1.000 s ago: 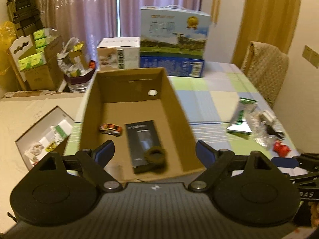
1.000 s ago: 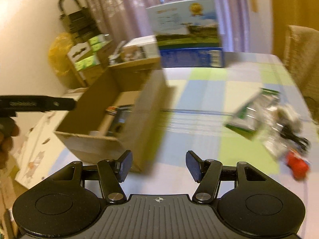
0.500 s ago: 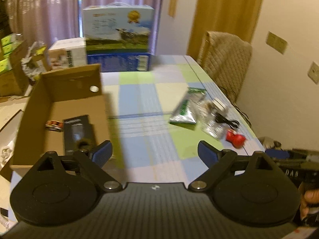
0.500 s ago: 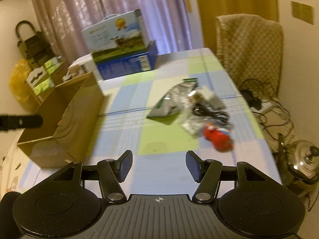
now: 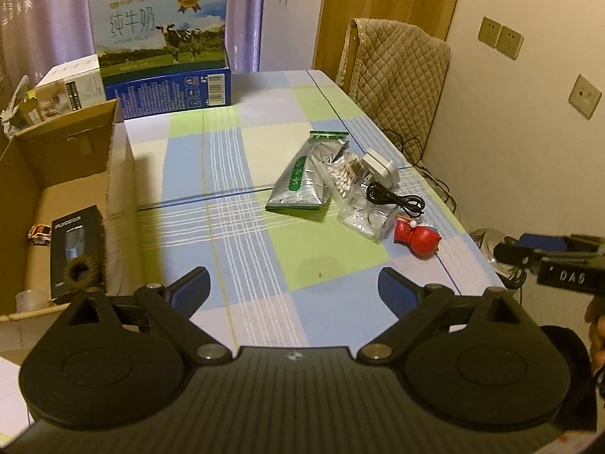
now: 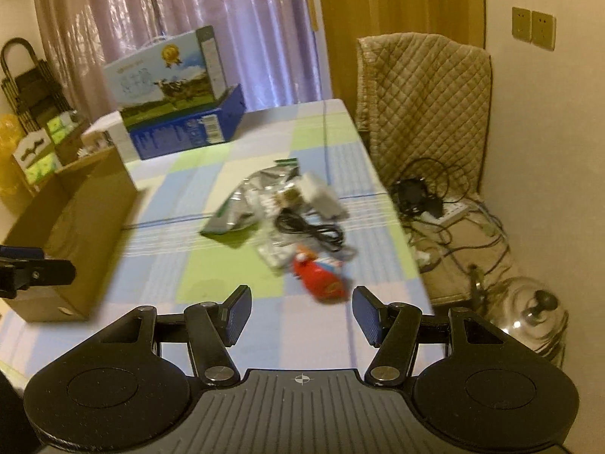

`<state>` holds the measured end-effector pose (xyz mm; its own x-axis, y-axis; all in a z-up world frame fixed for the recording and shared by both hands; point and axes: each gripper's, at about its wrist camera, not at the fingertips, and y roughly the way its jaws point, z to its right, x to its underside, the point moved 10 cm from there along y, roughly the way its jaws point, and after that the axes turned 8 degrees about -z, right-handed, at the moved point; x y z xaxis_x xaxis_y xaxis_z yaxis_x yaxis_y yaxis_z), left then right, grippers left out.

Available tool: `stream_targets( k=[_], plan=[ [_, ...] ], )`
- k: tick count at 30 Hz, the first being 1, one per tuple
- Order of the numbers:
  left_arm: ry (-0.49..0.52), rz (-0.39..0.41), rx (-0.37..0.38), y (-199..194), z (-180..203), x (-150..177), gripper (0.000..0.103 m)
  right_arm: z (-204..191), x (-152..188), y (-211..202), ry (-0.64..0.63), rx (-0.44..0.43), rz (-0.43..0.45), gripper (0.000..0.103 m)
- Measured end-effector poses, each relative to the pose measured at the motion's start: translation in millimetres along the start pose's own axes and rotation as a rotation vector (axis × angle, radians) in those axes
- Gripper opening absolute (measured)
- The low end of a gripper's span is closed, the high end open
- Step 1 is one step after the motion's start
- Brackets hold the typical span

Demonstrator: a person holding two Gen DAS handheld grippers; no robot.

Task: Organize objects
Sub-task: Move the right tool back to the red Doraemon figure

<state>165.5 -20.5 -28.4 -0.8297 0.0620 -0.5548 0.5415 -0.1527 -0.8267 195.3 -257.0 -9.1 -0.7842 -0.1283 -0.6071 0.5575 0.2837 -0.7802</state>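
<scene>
Already boxed, left wrist view: cardboard box point(image 5: 75, 174) at the table's left edge holds a black carton point(image 5: 75, 242), toy car point(image 5: 39, 233) and dark ring point(image 5: 80, 269).
Left gripper point(image 5: 294, 282): spread, empty, above bare tablecloth point(image 5: 242, 196).
Left to sort: foil pouch point(image 5: 306, 178), cotton swabs point(image 5: 342, 178), charger point(image 5: 380, 169), cable point(image 5: 397, 198), red toy point(image 5: 416, 236).
Right wrist view, right gripper point(image 6: 301, 316): spread, empty, nearest the red toy point(image 6: 321, 276).
Progress: roughly under half, I'd judge.

On the table: one cardboard box point(image 5: 68, 159), one foil pouch point(image 5: 302, 178), one white charger point(image 5: 380, 168), one black cable point(image 5: 397, 198), one red toy point(image 5: 418, 238), two stacked cartons point(image 5: 162, 38).
</scene>
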Motion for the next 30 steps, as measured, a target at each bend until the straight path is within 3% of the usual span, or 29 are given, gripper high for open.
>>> stream_targets(
  k=[4, 11, 20, 30],
  plan=[
    [0.015, -0.016, -0.005, 17, 5, -6, 0.093, 10, -8, 11, -0.020, -0.012, -0.012, 0.057],
    [0.043, -0.033, 0.005, 49, 14, -19, 0.094, 1, -20, 45, -0.221, -0.026, -0.084, 0.057],
    [0.065, -0.065, 0.030, 85, 21, -29, 0.094, 1, -26, 95, -0.368, -0.070, -0.173, 0.057],
    [0.078, -0.091, 0.053, 120, 24, -38, 0.094, 10, -19, 154, -0.447, -0.088, -0.302, 0.057]
  ],
)
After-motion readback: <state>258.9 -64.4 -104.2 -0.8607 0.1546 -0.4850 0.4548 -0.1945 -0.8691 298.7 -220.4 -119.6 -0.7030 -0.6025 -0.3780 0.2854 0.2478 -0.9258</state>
